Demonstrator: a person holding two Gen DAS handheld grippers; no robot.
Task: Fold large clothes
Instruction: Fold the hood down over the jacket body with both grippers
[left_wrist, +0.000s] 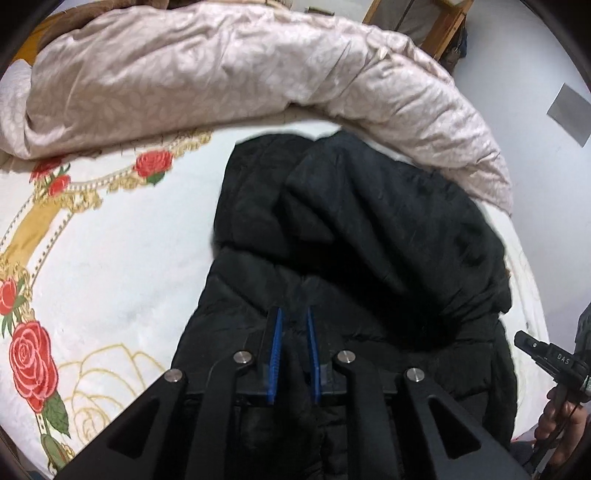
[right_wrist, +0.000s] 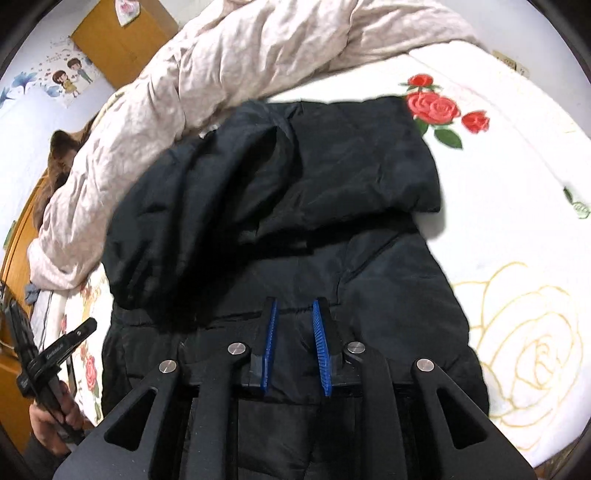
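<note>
A black padded jacket (left_wrist: 369, 221) (right_wrist: 295, 184) lies on the bed, its upper part folded down over the lower body in a thick bundle. My left gripper (left_wrist: 294, 314) points down over the jacket's near part. Its blue pads (left_wrist: 275, 350) stand a narrow gap apart, with dark fabric showing in the gap but not squeezed. My right gripper (right_wrist: 295, 302) hovers over the same jacket near a stitched seam. Its blue pads (right_wrist: 320, 347) are a little apart, and the seam runs unbroken across the gap.
A crumpled beige quilt (left_wrist: 221, 74) (right_wrist: 221, 55) is heaped along the far side, touching the jacket. The white sheet with red roses (left_wrist: 110, 240) (right_wrist: 517, 221) spreads around it. A hand (left_wrist: 561, 424) (right_wrist: 48, 417) grips the other tool at each view's edge. Wooden furniture (right_wrist: 122, 40) stands behind.
</note>
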